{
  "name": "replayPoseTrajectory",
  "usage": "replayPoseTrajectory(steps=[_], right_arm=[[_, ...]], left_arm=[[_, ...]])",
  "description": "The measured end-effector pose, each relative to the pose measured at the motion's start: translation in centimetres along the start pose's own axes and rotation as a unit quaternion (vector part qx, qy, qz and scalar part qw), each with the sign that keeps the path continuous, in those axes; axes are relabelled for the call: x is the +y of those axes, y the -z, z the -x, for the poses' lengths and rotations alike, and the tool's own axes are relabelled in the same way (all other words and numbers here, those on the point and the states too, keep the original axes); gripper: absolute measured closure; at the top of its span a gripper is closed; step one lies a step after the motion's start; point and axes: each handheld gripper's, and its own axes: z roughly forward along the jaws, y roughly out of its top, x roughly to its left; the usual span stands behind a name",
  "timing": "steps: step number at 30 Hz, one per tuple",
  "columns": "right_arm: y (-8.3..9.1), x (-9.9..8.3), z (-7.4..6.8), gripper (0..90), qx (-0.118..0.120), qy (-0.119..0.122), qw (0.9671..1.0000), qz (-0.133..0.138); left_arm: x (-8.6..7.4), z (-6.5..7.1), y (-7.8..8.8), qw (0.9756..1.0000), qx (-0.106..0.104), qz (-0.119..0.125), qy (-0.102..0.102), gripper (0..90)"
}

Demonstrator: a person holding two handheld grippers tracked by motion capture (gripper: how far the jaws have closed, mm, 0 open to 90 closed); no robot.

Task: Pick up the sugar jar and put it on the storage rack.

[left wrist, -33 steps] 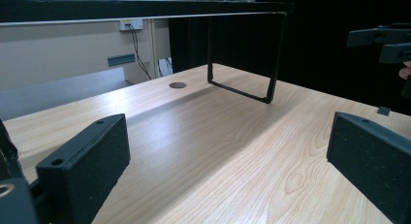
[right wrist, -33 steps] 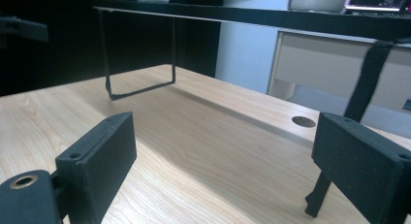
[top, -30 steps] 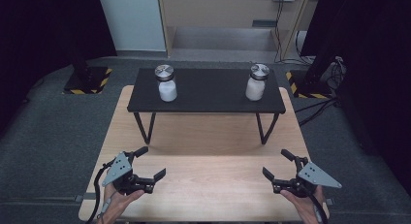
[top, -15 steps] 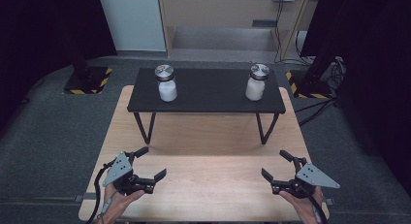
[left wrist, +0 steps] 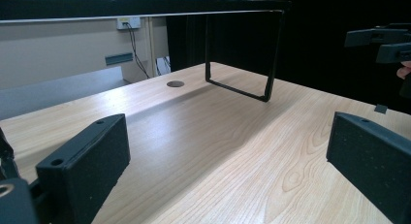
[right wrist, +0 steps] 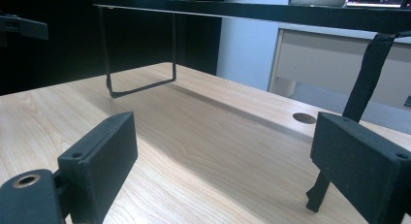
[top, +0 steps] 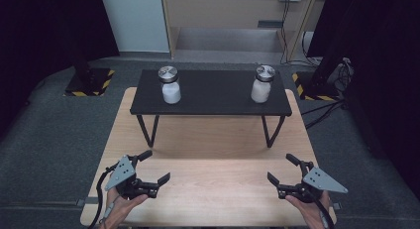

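My left gripper point(top: 152, 165): jaws wide, nothing between, near left over worktop point(top: 213, 189) | my right gripper point(top: 281, 169): jaws wide, nothing between, near right | left jar point(top: 170, 85) and right jar point(top: 261, 84): upright on black shelf point(top: 213, 94), far, well apart

No readable text, label, brand or number is seen anywhere. Only black-and-yellow warning stripes are shown on the stand bases point(top: 89, 81) on the floor beside the table point(top: 208, 199).
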Motion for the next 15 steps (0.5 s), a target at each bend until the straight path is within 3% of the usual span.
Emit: replayPoseTrajectory(steps=[15], right_arm=[[0.01,-0.01,0.03,9.6,0.000,0.000,1.0000,0.000]], left_arm=[[0.05,-0.08,-0.12,1.0000,0.000,-0.001,0.000,0.5]])
